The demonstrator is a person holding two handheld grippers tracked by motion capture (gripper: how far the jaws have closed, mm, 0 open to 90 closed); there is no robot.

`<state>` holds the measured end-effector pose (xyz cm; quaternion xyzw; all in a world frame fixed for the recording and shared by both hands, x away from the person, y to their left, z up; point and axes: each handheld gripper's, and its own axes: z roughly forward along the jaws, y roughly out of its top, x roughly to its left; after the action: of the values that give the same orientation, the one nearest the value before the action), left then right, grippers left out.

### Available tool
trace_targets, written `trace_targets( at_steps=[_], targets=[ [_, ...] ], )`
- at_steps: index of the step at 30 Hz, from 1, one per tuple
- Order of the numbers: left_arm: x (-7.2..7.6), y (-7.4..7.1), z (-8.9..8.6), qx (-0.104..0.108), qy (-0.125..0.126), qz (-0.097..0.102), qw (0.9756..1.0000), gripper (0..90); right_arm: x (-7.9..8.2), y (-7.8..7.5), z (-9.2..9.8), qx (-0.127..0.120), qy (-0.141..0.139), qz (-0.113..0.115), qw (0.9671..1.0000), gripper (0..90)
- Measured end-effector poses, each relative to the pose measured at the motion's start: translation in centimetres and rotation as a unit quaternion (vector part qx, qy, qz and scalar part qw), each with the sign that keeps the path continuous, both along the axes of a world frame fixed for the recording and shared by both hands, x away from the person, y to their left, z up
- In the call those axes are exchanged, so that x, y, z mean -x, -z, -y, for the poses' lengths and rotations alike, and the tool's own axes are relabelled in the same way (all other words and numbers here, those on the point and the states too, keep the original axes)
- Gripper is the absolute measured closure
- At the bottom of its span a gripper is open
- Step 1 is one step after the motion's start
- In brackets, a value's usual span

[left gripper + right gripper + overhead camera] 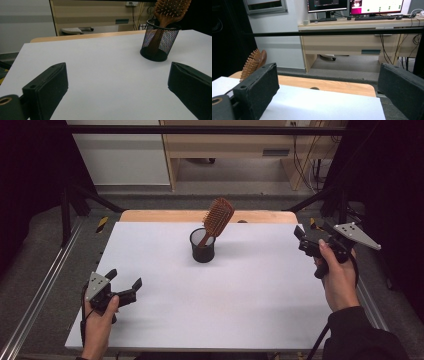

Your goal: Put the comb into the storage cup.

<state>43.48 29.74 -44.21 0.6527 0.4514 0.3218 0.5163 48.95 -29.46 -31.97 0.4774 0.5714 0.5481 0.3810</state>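
high view: a white table (200,295) carries a black mesh cup (202,246) near its far middle. a wooden hairbrush (216,220) stands in the cup handle down, its long axis tilted so the bristled head leans up and to the right. the left gripper (125,281) sits at the near left of the table, held in a hand (97,320), jaws spread apart and empty. the right gripper (312,236) hangs at the far right edge, gripped by the right hand (337,280); jaws apart, nothing between them.

left gripper view: the two black jaws stand wide apart over bare table (100,62). the cup (158,41) is ahead to the right, and through its mesh the brush (170,11) handle slants down.

right gripper view: jaws wide apart. the brush (253,63) head peeks out beside the left jaw, bristles facing left. beyond the table (324,105) stands a desk (352,45) with monitors (354,5).
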Motion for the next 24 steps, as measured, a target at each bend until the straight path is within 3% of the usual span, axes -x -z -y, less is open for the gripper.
trace_targets(
  at_steps=[24],
  targets=[
    [-0.1, 0.1, 0.3, -0.002, 0.003, -0.003, 1.0000, 3.2, 1.4, 1.7, 0.7, 0.006, -0.001, -0.007, 1.0000, 3.8]
  ],
)
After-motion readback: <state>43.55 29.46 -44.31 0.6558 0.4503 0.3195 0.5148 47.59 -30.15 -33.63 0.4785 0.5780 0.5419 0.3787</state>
